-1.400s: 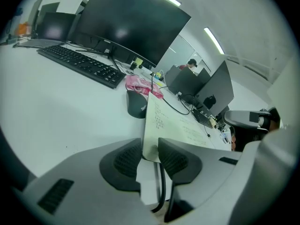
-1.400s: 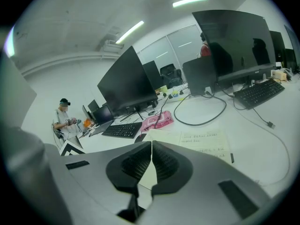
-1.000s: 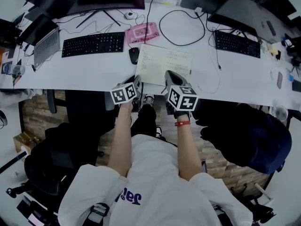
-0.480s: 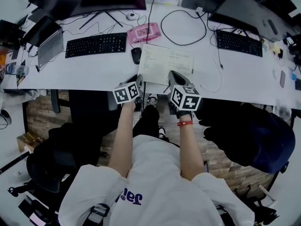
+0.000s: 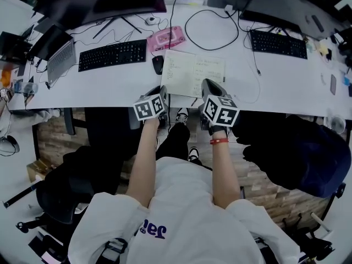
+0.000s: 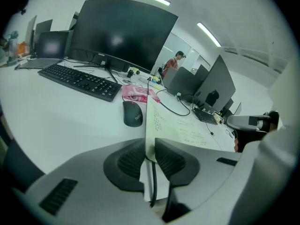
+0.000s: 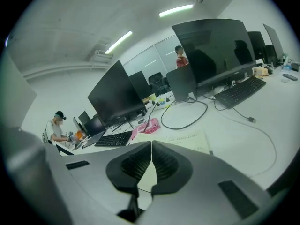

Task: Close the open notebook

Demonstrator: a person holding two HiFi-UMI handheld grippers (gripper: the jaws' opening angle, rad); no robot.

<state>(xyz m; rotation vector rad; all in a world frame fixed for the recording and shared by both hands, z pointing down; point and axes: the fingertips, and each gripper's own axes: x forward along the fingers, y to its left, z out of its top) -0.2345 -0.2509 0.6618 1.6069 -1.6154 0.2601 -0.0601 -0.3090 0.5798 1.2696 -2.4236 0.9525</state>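
Plainly, L claw (image 6: 150, 143) closing on notebook (image 6: 183, 129) edge, R claw (image 7: 151, 148) pressed shut; writing illegible.

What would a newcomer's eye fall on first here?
The open notebook lies at the near edge of the white desk. The left gripper is closing its jaws on the near left corner; the right gripper has its jaws together at the near right edge. A pink object sits behind it.

white short-sleeved t-shirt (image 5: 181, 202) with dark blue lettering, dark trousers (image 5: 173, 139), perhaps black-and-white shoes (image 5: 181, 116), a red band (image 5: 219, 141) on the right wrist. left tool (image 5: 161, 94) and right tool (image 5: 208, 86) are grey, each bearing a white cube (image 5: 149, 108) with black square markers; the left tool's jaws are closing around a notebook (image 5: 192, 73) page.
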